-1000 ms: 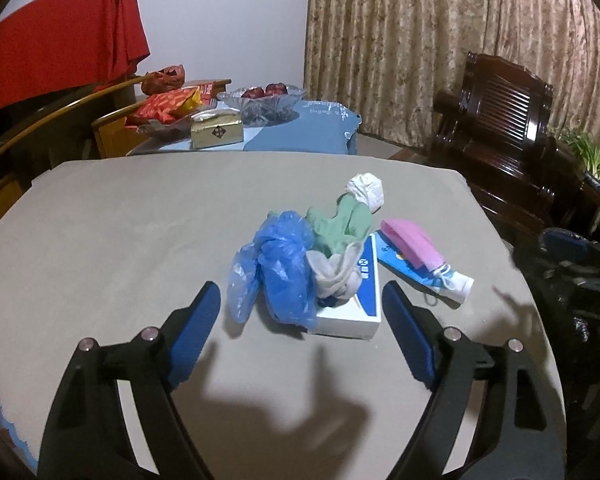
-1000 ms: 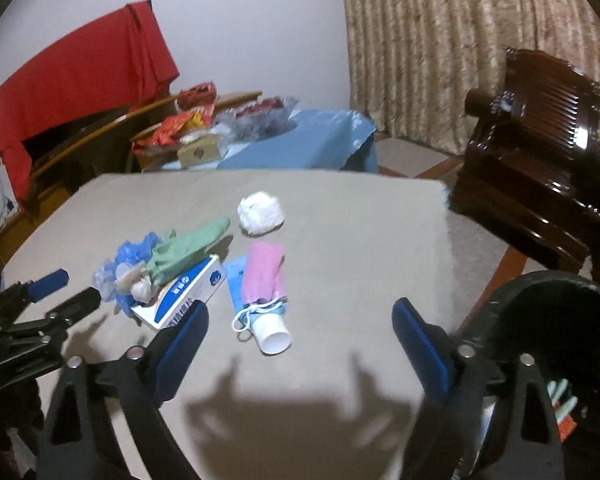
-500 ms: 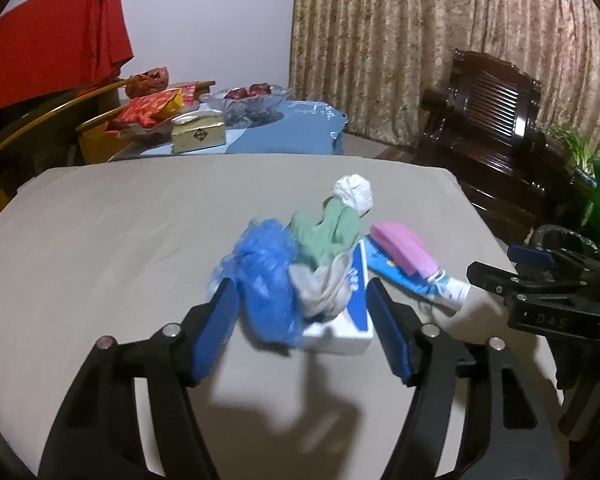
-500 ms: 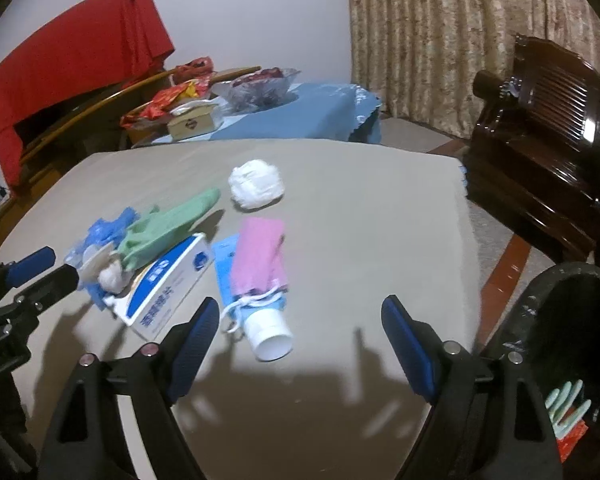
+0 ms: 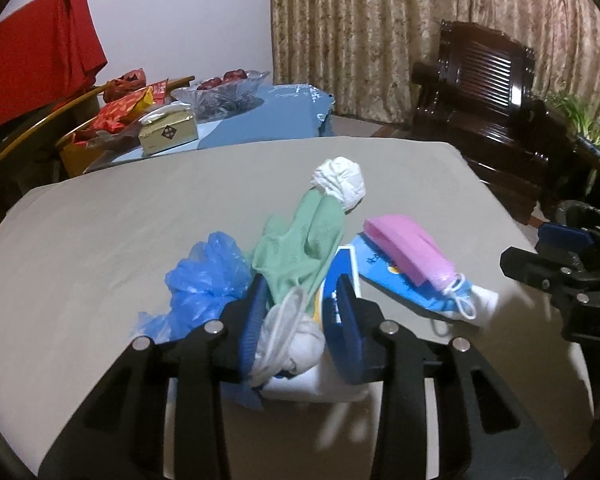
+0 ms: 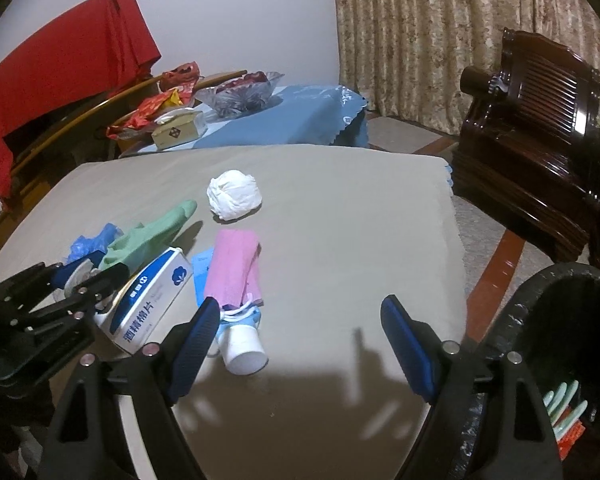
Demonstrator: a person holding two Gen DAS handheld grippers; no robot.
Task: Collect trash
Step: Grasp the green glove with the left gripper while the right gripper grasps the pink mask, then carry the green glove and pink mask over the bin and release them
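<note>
Trash lies in a heap on the grey table (image 5: 100, 240). My left gripper (image 5: 300, 316) is shut on a green glove (image 5: 304, 248) and the white bundle at its cuff, above a white and blue box (image 6: 148, 304). A blue plastic bag (image 5: 204, 280) lies to its left. A pink mask (image 6: 232, 268), a blue packet (image 5: 384, 272), a white tube (image 6: 244, 350) and a crumpled white ball (image 6: 234, 196) lie nearby. My right gripper (image 6: 300, 344) is open and empty, just right of the tube and mask.
A black trash bin (image 6: 560, 320) with some trash inside stands off the table's right edge. A dark wooden chair (image 6: 540, 120) is at the right. A blue-covered side table (image 5: 260, 120) with a bowl and boxes stands behind.
My left gripper moved forward and shut on the green glove and white bundle. My right gripper moved forward and down toward the tube and mask, still open.
</note>
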